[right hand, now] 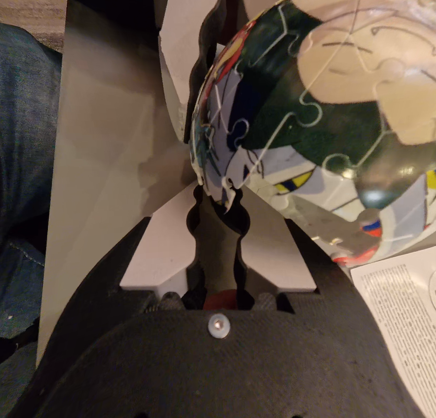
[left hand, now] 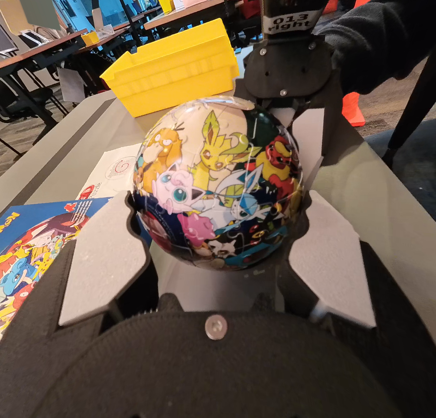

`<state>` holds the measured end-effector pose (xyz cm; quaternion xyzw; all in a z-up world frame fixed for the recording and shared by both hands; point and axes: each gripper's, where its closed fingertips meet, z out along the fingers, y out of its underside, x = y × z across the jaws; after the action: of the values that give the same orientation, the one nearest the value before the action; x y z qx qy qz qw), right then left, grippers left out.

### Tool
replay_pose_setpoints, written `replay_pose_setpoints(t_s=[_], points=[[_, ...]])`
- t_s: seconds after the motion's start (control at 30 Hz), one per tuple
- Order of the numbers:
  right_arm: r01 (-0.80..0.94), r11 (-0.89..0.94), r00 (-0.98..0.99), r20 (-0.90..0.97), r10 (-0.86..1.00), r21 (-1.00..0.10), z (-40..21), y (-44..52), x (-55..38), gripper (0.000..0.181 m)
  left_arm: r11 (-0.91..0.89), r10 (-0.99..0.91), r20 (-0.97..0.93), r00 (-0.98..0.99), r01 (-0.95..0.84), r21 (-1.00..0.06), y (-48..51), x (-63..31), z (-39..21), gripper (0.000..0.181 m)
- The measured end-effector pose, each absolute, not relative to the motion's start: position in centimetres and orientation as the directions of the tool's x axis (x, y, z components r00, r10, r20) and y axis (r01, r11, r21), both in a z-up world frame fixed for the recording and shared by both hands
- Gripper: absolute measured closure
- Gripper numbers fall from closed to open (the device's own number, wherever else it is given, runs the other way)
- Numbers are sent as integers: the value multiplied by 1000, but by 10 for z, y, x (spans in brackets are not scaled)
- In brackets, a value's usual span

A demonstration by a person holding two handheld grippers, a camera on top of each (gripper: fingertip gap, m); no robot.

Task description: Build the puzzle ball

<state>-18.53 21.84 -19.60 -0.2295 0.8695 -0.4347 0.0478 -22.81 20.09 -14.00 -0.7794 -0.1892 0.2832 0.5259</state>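
Observation:
The puzzle ball (left hand: pixel 217 184) is a glossy sphere of cartoon-printed pieces, standing on the grey table (left hand: pixel 368 194). My left gripper (left hand: pixel 219 201) is shut on the ball, with one white finger pad (left hand: pixel 106 253) on each side. My right gripper (left hand: pixel 299 156) reaches down behind the ball's right side, held by a black-sleeved hand. In the right wrist view the right gripper (right hand: pixel 219 194) is shut on a pale puzzle piece (right hand: pixel 227 192) at the edge of the ball (right hand: pixel 306 123). One left finger (right hand: pixel 179 52) presses the ball's far side.
A yellow bin (left hand: pixel 172 69) stands behind the ball. A blue puzzle box (left hand: pixel 35 236) lies at the front left, with a white instruction sheet (left hand: pixel 115 168) beside it, also in the right wrist view (right hand: pixel 401 324). An orange cone (left hand: pixel 354 109) stands on the floor.

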Motion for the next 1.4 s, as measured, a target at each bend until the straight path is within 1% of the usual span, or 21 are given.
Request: replay_pose_setpoints(t_s=[0.47,0.6,0.67,0.73,0.97,1.13,1.23,1.27,1.4], points=[[-402,518,-884,174,-433,-755,-200,216,-198,156,-378,592,-235,771,9,-926,199,-229,-141,52],[-447,502,-864,211,-458,-741,-201,216,-199,152,-382,592,-237,770,10,-924,198,-229,-141,52],[-456,490,-859,223,-461,-743,-201,216,-199,142,-380,593,-237,769,8,-925,198,-229,-141,52],[-443,479,-864,217,-455,-758,-198,217,-196,137,-384,593,-239,769,9,-923,198,-229,-142,52],[-484,483,-848,254,-465,-729,-205,215,-183,130,-386,591,-244,769,5,-922,198,-229,-142,52],[-517,459,-828,286,-482,-723,-206,211,-165,134,-388,591,-246,768,3,-922,198,-229,-142,52],[-486,485,-846,253,-469,-727,-208,208,-163,130,-387,591,-244,769,4,-922,198,-229,-142,52],[-484,487,-846,248,-472,-727,-208,208,-162,133,-387,591,-244,769,5,-922,198,-229,-142,52],[-459,510,-858,213,-468,-728,-209,206,-161,132,-386,592,-244,768,4,-922,198,-230,-142,53]])
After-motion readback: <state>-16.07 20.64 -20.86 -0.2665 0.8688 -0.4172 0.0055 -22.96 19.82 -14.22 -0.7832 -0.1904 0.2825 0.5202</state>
